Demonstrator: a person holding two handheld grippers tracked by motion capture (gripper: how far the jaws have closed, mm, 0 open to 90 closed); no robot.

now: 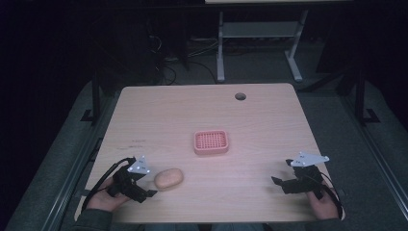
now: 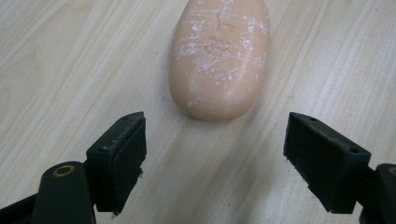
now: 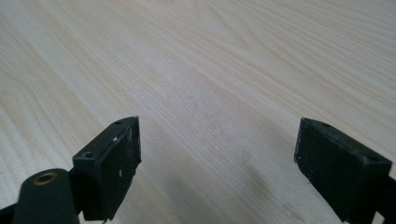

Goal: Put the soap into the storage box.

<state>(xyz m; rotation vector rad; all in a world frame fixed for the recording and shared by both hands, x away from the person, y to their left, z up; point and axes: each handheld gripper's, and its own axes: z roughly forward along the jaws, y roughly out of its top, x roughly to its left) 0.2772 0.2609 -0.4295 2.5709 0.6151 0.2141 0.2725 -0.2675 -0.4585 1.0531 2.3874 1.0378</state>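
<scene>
Jaws of the left gripper (image 2: 215, 154) are spread wide, and nothing is held between them. Just ahead of the gap, a peach-coloured soap bar (image 2: 219, 56) is seen lying flat on the table (image 2: 56, 56); its near rounded end is placed a little beyond the jaw tips and is not touched by either jaw. White scratch marks are seen on its upper face.

In the high view the soap bar (image 1: 168, 178) is found just beside the left gripper (image 1: 144, 190), near the front edge of the table (image 1: 192, 110). Farther beyond the jaws, near the middle of the table, a pink soap dish (image 1: 210, 142) with a grid top is placed, well apart from the bar.

The right gripper (image 3: 217, 168) is also held wide open above bare wood, with nothing between its jaws. In the high view the right gripper (image 1: 284, 184) is seen near the front right corner, well apart from the bar and the dish.
</scene>
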